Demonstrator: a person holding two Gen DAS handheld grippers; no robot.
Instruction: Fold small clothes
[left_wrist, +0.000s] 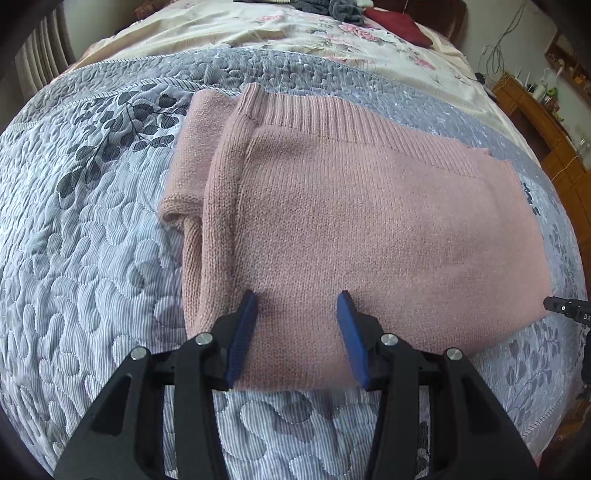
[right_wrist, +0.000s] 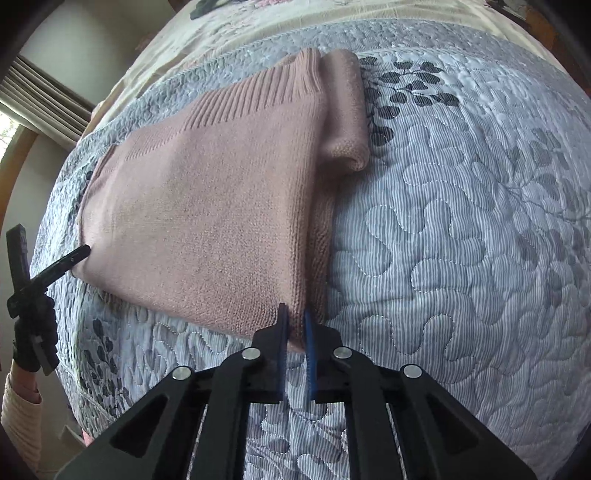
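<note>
A pink knitted sweater (left_wrist: 369, 221) lies folded flat on the grey quilted bedspread (left_wrist: 92, 240), its ribbed hem at the far side and a folded sleeve (left_wrist: 188, 155) along its left. My left gripper (left_wrist: 297, 302) is open, its blue pads straddling the sweater's near edge. In the right wrist view the sweater (right_wrist: 207, 214) has its sleeve (right_wrist: 347, 110) on the right. My right gripper (right_wrist: 294, 317) is shut on the sweater's near corner fold. The other gripper's black finger (right_wrist: 70, 258), held by a gloved hand (right_wrist: 35, 332), touches the sweater's left corner.
A cream floral duvet (left_wrist: 258, 29) covers the far half of the bed, with a dark red cushion (left_wrist: 399, 22) and grey clothing (left_wrist: 343, 9) on it. Wooden furniture (left_wrist: 535, 110) stands to the right. A black gripper tip (left_wrist: 565, 308) shows at the right edge.
</note>
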